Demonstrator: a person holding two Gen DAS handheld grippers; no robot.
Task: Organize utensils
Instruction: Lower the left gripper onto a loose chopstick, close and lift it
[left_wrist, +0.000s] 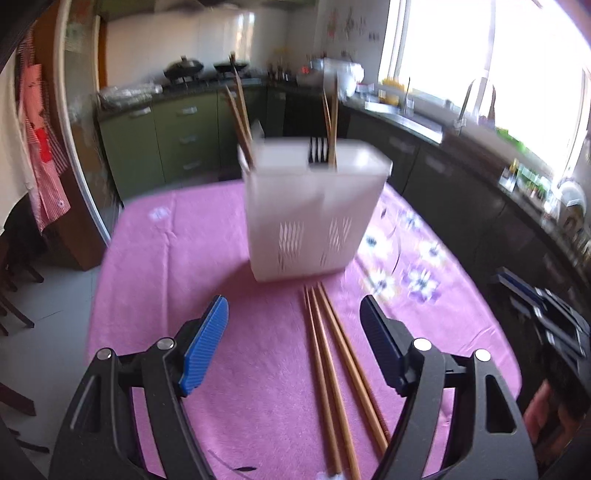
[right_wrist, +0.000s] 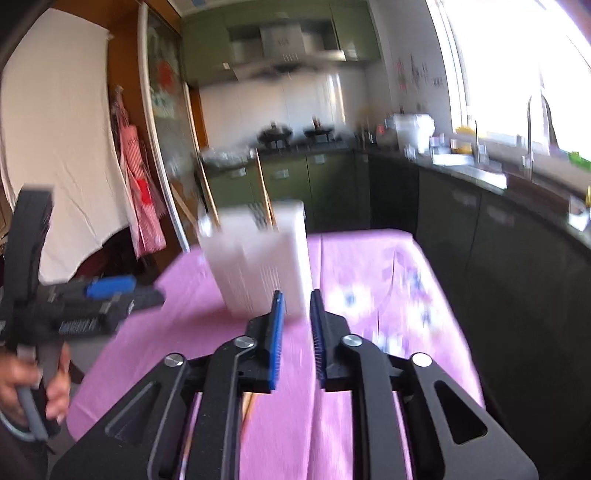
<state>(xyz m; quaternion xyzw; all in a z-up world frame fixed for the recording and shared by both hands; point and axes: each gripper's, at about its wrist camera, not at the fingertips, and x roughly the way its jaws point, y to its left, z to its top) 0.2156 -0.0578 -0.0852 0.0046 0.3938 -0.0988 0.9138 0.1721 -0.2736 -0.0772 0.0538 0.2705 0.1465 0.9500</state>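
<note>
Left hand-held gripper (left_wrist: 293, 332) is wide open and empty over the chopsticks (left_wrist: 332, 369) lying on the counter (left_wrist: 155, 295) before the holder (left_wrist: 310, 214), so I'd probably scatter them grabbing crookedly.

White plastic utensil holder (left_wrist: 310, 210) stands upright on the pink tablecloth, slotted low on its near wall, with brown chopsticks (left_wrist: 240, 110) standing in its compartments. Three loose wooden chopsticks (left_wrist: 332, 362) lie flat side by side just near of it.

left gripper (left_wrist: 293, 332): jaws wide, empty | right gripper (right_wrist: 297, 325): narrow gap, empty
</note>
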